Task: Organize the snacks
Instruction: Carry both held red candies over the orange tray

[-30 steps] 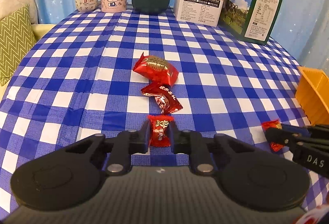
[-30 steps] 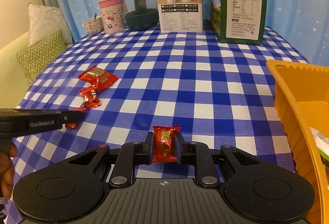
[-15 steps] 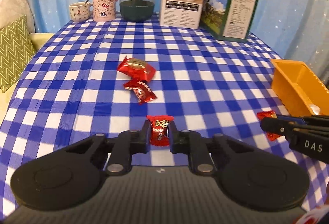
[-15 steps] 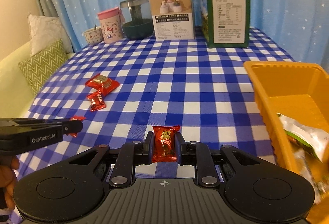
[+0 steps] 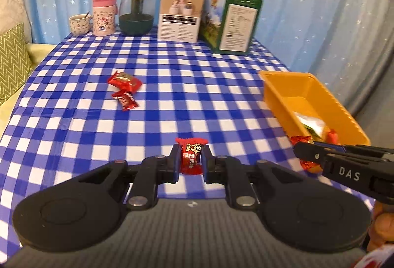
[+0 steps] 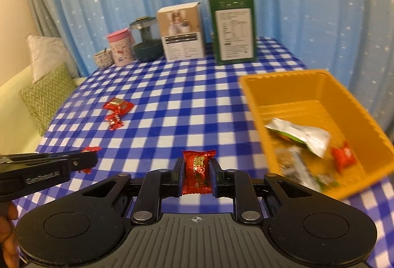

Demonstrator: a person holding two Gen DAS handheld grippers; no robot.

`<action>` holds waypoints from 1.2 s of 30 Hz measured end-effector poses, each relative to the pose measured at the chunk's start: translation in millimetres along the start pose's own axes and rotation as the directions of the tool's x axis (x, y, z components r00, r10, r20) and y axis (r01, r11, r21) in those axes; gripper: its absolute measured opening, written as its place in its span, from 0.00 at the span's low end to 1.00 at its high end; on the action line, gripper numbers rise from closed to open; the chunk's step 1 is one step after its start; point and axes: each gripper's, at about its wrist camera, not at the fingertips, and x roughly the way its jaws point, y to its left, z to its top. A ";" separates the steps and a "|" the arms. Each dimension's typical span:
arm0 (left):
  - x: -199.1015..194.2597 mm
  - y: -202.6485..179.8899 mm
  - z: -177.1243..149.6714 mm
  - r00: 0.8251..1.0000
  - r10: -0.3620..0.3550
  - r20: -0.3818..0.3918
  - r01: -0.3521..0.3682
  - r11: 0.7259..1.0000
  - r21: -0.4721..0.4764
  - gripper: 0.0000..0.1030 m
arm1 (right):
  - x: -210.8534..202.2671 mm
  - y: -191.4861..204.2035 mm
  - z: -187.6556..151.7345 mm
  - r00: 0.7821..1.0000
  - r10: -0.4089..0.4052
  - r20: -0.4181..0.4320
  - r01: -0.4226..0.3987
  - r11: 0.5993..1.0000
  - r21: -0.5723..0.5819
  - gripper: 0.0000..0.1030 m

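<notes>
we hold a red candy (image 5: 191, 159) pinched in the left gripper (image 5: 189, 161), another candy (image 6: 197, 172) pinched in the right gripper (image 6: 198, 173), both just left of the orange bin (image 6: 290, 88); two sweets (image 5: 124, 90) lie farther left of it.

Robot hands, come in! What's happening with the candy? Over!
Left gripper shut on red candy. Right gripper shut on second candy. Orange bin just right. Two candies left on the table. Path clear.

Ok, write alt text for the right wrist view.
The right gripper holds a red candy above a blue checked tablecloth, beside an orange bin of snacks. The left gripper enters at left with another red candy; two red snacks lie beyond.
</notes>
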 end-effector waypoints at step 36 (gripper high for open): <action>-0.3 -175.1 8.3 0.976 -0.212 -0.048 0.217 0.952 0.214 0.15 | -107.6 -143.5 -5.3 0.972 -0.223 0.068 0.206 0.959 0.197 0.20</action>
